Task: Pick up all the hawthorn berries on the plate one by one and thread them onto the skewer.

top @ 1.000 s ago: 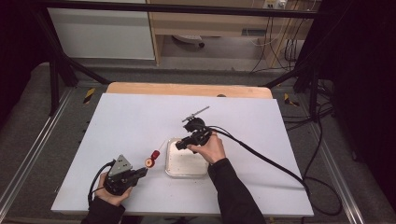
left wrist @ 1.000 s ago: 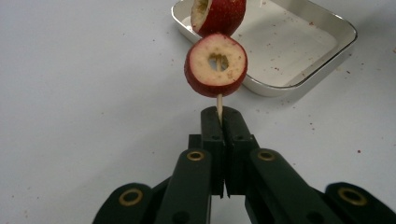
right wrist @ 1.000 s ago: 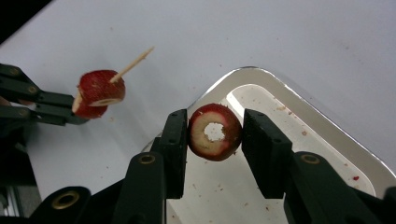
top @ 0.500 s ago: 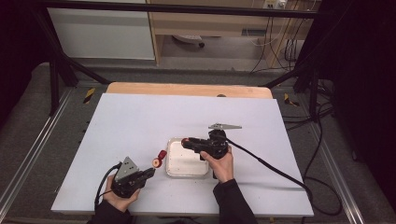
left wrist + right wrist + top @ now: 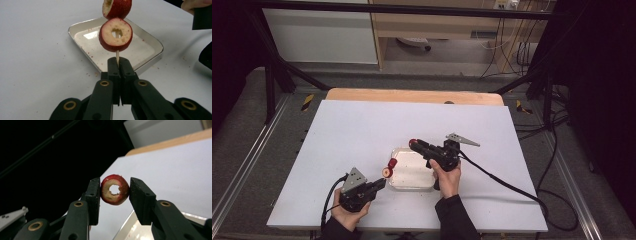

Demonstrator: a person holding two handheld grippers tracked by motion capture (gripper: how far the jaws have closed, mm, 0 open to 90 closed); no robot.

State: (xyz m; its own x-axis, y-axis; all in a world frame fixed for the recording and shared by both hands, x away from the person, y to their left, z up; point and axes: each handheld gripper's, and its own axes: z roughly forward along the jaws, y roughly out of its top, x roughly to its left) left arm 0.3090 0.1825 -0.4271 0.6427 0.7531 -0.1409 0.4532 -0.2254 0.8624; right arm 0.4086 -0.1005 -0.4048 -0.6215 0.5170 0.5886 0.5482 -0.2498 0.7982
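A: L gripper (image 5: 117, 65) near-left of table (image 5: 352, 130), jaws together, clamped on a thin skewer (image 5: 117, 55). Two red cored fruit rings already on it – lower ring (image 5: 115, 34), upper ring (image 5: 117, 8) just above.

B: R gripper (image 5: 114, 192)?

A: Right of the skewer, over the tray's far edge. Jaws clamped on a third ring (image 5: 114, 189), pads on both sides of its skin, hole facing the cam.

B: Tray (image 5: 82, 27)?

A: White, shallow, mid-table, crumbs inside. Skewer tip hangs just over its left edge.

B: Risks?

A: Judgement only: hole is small, skewer thin. If R comes in off-axis, tip hits flesh, ring splits or skewer bends/snaps. Squeeze too hard, ring cracks. Also L grips the very end of the stick, so a push could pivot it in the jaws.

B: View differences?

A: High view gives the layout: both hands, gap btw ring and skewer. Can't read jaw contact there. L gripper view shows the pinch on the stick + the threaded holes. R gripper view shows pad contact on the ring, with the tray's corner below.
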